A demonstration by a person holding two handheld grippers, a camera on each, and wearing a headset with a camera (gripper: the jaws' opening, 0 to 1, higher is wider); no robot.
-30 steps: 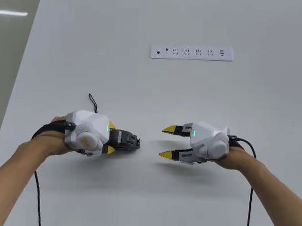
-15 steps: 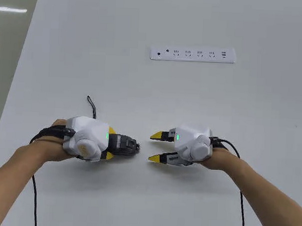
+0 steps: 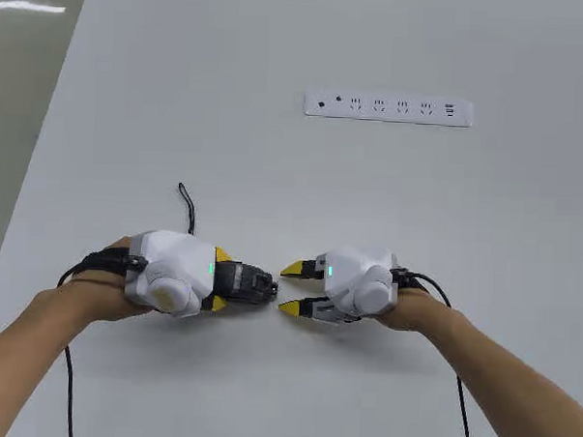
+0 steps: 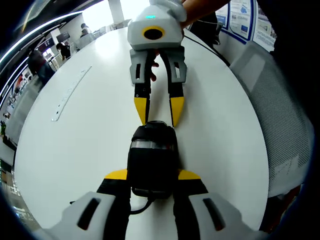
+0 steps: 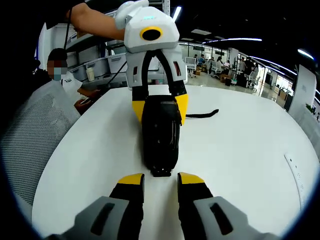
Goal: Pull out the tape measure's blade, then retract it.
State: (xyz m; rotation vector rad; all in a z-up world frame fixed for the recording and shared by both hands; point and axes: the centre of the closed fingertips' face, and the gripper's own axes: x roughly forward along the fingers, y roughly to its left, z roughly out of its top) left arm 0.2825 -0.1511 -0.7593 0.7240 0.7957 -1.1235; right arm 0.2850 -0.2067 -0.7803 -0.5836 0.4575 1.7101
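My left gripper [image 3: 218, 279] is shut on a black tape measure [image 3: 247, 281], which lies low over the white table [image 3: 274, 179] with its blade end pointing right. In the left gripper view the case [image 4: 152, 159] sits clamped between my yellow fingertips [image 4: 118, 174]. The right gripper [image 3: 290, 288] stands open, its yellow tips just right of the tape's mouth. In the right gripper view the tape measure [image 5: 161, 131] is straight ahead, and its small blade tab [image 5: 161, 172] lies just beyond the gap between my fingertips [image 5: 131, 180]. No blade is drawn out.
A white power strip [image 3: 388, 108] lies at the back of the table. A thin black cord [image 3: 187, 203] trails behind the left gripper. The table's left edge [image 3: 43, 140] drops to the floor. A seated person [image 5: 55, 75] and a mesh chair [image 5: 30, 135] are beside the table.
The right gripper has moved left, still open, until its tips nearly meet the tape measure's front. The left gripper has kept its grip and stayed roughly in place.
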